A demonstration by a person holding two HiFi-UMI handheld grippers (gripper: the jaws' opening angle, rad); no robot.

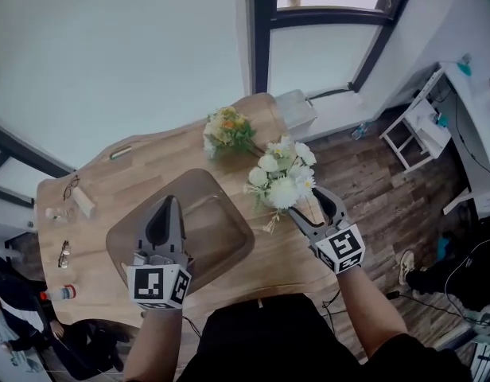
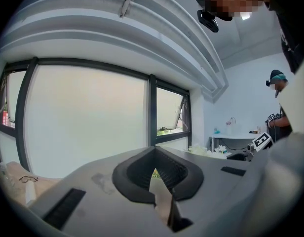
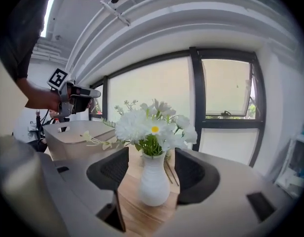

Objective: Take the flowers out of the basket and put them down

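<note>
White flowers (image 3: pixel 154 127) in ribbed white vase (image 3: pixel 153 186) stand on bench (image 3: pixel 137 215), between the spread jaws of my right gripper (image 3: pixel 152 171), untouched. Vase shows in right gripper view only. Head view adds yellow bouquet (image 1: pixel 227 130) on bench beyond basket (image 1: pixel 233 213). My left gripper (image 1: pixel 167 209) is pinched on basket's wall.

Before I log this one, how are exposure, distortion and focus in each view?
Head view: wide-angle bend in the dark window frames, panes washed out white, light wooden table evenly lit. Left gripper view: heavy fisheye, black corners, window blown out, mosaic patch at top. Right gripper view: white ribbed vase of white flowers sharp though backlit; black corners too.
</note>
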